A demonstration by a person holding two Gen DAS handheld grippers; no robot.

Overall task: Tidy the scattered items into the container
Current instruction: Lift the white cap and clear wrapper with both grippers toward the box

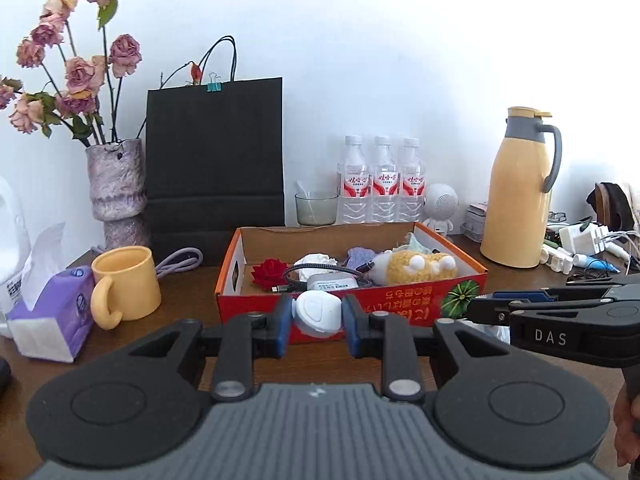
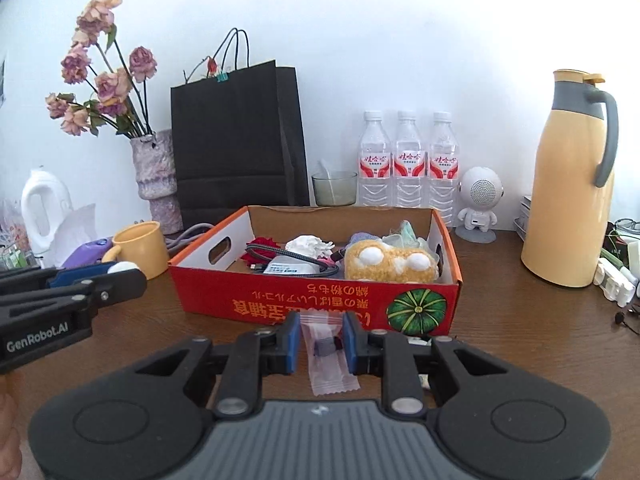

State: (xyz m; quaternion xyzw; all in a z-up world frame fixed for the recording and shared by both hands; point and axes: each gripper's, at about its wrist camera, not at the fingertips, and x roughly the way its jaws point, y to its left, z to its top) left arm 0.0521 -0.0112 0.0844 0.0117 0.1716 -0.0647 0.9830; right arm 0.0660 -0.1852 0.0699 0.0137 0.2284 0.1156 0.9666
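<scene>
The candy packet (image 2: 329, 354), a clear pinkish wrapper with a dark sweet inside, sits low in the centre of the right wrist view, pinched between the blue pads of the right gripper (image 2: 320, 344). Its long axis runs up and down the frame, along the fingers, with the crimped lower end flaring toward the camera and the upper end pointing at the box. In the left wrist view the left gripper (image 1: 316, 318) is clamped on a small white rounded case (image 1: 318, 314), low in the centre; its broad face is turned to the camera, and which way its long axis lies is hard to judge from this angle.

Just beyond both grippers stands the red cardboard box (image 2: 320, 300), its long side running across the frame and its printed text upside down. Inside it, left to right, lie a red fabric rose (image 1: 269, 273), a coiled black cable (image 1: 304, 276) on a grey pouch, something white and crumpled, and a yellow plush toy (image 2: 390, 266) at the right end.

On the wooden table (image 2: 520, 320), a yellow mug (image 1: 126, 288) and a purple tissue pack (image 1: 52, 312) are at the left, a black paper bag (image 2: 236, 136) and a vase of dried roses (image 1: 116, 188) at the upper left, three water bottles (image 2: 408, 160) behind the box, and a yellow thermos jug (image 2: 568, 184) at the right.
</scene>
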